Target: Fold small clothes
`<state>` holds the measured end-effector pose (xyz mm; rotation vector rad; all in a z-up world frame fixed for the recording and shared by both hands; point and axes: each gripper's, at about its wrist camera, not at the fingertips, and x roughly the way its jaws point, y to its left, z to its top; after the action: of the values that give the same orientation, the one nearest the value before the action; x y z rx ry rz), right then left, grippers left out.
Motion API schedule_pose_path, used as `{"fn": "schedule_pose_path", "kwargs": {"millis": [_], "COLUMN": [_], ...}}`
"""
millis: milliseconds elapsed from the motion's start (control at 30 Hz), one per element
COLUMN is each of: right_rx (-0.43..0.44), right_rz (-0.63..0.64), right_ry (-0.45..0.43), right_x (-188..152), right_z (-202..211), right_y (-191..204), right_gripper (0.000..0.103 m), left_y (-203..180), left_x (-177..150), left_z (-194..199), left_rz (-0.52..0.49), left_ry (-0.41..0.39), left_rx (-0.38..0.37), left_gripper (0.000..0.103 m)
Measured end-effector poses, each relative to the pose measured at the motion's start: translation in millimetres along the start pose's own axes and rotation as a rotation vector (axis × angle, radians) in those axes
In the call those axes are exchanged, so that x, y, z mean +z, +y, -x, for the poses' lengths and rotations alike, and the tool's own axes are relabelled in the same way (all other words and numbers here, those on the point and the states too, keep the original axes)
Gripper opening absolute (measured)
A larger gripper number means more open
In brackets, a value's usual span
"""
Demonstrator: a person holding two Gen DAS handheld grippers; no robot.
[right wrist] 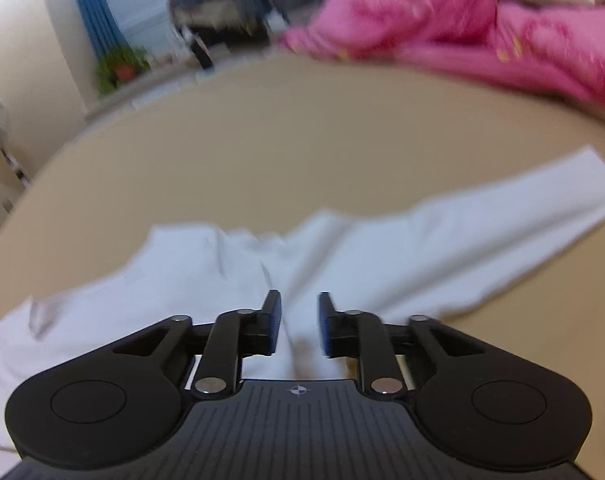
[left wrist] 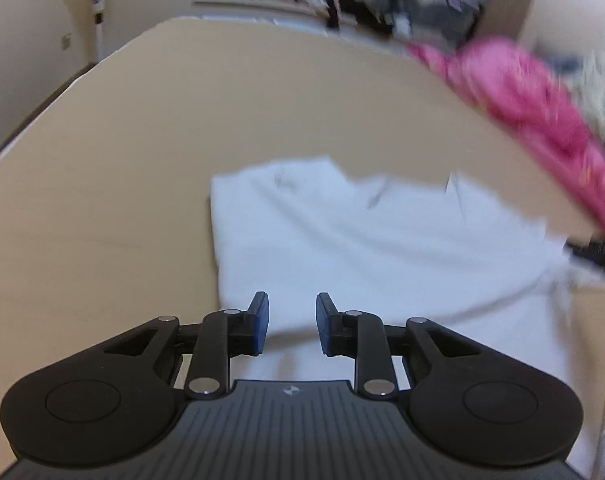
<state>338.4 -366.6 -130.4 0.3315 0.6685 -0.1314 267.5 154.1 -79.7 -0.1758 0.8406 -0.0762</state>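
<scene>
White garment (left wrist: 366,240) lies spread on the tan table (left wrist: 142,152), one long part reaching out to the right in the right wrist view. Left gripper (left wrist: 292,322) over its near edge, jaws narrowly apart, nothing pinched. Right gripper (right wrist: 300,322) likewise, narrow gap, empty. Pink cloth pile (right wrist: 462,24) at far table edge.

Both cameras ride just behind their own fingers, tilted down close over the beige table (left wrist: 142,152), the left looking across the white garment (left wrist: 382,240) toward the pink cloth (left wrist: 534,104), which the right view shares.
</scene>
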Motion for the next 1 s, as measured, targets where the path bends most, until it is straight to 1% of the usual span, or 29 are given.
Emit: {"fn": "schedule_pose_path", "kwargs": {"millis": [33, 67, 100, 133, 167, 200, 233, 267, 300, 333, 367, 400, 433, 467, 500, 533, 567, 600, 633, 733, 800, 833, 867, 900, 933, 1000], "right_rx": [0.045, 0.091, 0.124, 0.122, 0.078, 0.059, 0.051, 0.052, 0.061, 0.061, 0.049, 0.031, 0.014, 0.007, 0.004, 0.023, 0.047, 0.064, 0.07, 0.051, 0.079, 0.092, 0.099, 0.109, 0.12, 0.118], "right_rz": [0.009, 0.018, 0.022, 0.027, 0.039, 0.045, 0.043, 0.048, 0.076, 0.131, 0.188, 0.224, 0.229, 0.221, 0.201, 0.166, 0.136, 0.122, 0.125, 0.163, 0.164, 0.163, 0.16, 0.153, 0.143, 0.119], "right_ry": [-0.008, 0.016, 0.062, 0.127, 0.2, 0.213, 0.193, 0.171, 0.131, 0.097, 0.104, 0.149, 0.167, 0.154, 0.142, 0.121, 0.102, 0.084, 0.068, 0.063, 0.052, 0.028, 0.005, -0.018, -0.034, -0.051], "right_x": [-0.4, -2.8, -6.0, -11.6, -18.3, -21.3, -20.2, -17.3, -16.6, -19.1, -24.6, -28.7, -33.7, -30.8, -26.3, -21.5, -19.6, -14.1, -13.7, -13.3, -12.5, -10.6, -12.9, -12.1, -12.0, -17.2], "right_z": [0.9, -2.6, -10.4, -21.0, -32.7, -35.8, -32.7, -26.9, -20.9, -17.9, -21.6, -30.9, -35.2, -34.3, -30.3, -25.4, -23.5, -17.5, -13.6, 3.5, 20.6, 33.4, 47.3, 60.8, 72.2, 93.0], "right_y": [2.8, 5.1, 6.6, 7.0, 6.6, 6.4, 7.8, 10.7, 14.5, 20.2, 25.9, 27.8, 25.5, 24.6, 23.8, 21.6, 20.1, 16.3, 15.3, 13.4, 11.9, 10.5, 9.5, 5.7, 1.2, -8.0], "right_gripper": [0.026, 0.027, 0.027, 0.027, 0.026, 0.021, 0.021, 0.024, 0.028, 0.03, 0.036, 0.037, 0.037, 0.037, 0.037, 0.037, 0.037, 0.037, 0.038, 0.038, 0.038, 0.038, 0.039, 0.04, 0.04, 0.041], "left_y": [3.1, 5.2, 6.6, 8.2, 10.6, 10.6, 9.3, 8.6, 9.2, 10.0, 10.5, 11.2, 13.2, 13.7, 11.2, 8.8, 8.2, 7.6, 4.7, -5.2, -16.4, -24.4, -31.1, -35.7, -41.7, -55.9], "left_x": [0.0, -1.6, -4.1, -8.8, -15.0, -16.9, -14.8, -12.0, -10.5, -9.8, -11.1, -15.1, -20.0, -24.0, -21.0, -18.2, -16.8, -16.2, -17.3, -22.5, -28.6, -32.5, -35.6, -28.9, -31.1, -39.5], "left_z": [-7.1, -15.2, -24.9, -36.2, -46.1, -45.9, -40.9, -32.1, -25.6, -22.9, -25.4, -32.3, -42.2, -45.6, -42.3, -36.0, -29.1, -25.5, -23.7, -15.9, 1.9, 15.3, 27.6, 33.7, 42.0, 58.8], "left_rz": [0.02, 0.028, 0.029, 0.024, 0.018, 0.018, 0.022, 0.036, 0.05, 0.058, 0.057, 0.053, 0.051, 0.044, 0.033, 0.035, 0.049, 0.059, 0.058, 0.024, -0.017, -0.048, -0.095, -0.133, -0.179, -0.228], "left_ry": [0.014, 0.042, 0.076, 0.125, 0.177, 0.174, 0.15, 0.11, 0.073, 0.047, 0.047, 0.077, 0.131, 0.146, 0.131, 0.103, 0.062, 0.036, 0.023, -0.009, -0.062, -0.09, -0.121, -0.14, -0.156, -0.163], "left_rx": [0.007, 0.027, 0.064, 0.113, 0.151, 0.157, 0.15, 0.123, 0.097, 0.084, 0.098, 0.132, 0.167, 0.173, 0.179, 0.165, 0.125, 0.1, 0.1, 0.175, 0.19, 0.188, 0.191, 0.203, 0.237, 0.283], "left_gripper": [0.028, 0.028, 0.028, 0.028, 0.022, 0.021, 0.021, 0.024, 0.025, 0.026, 0.029, 0.029, 0.028, 0.028, 0.028, 0.029, 0.032, 0.038, 0.04, 0.04, 0.04, 0.041, 0.047, 0.055, 0.056, 0.056]}}
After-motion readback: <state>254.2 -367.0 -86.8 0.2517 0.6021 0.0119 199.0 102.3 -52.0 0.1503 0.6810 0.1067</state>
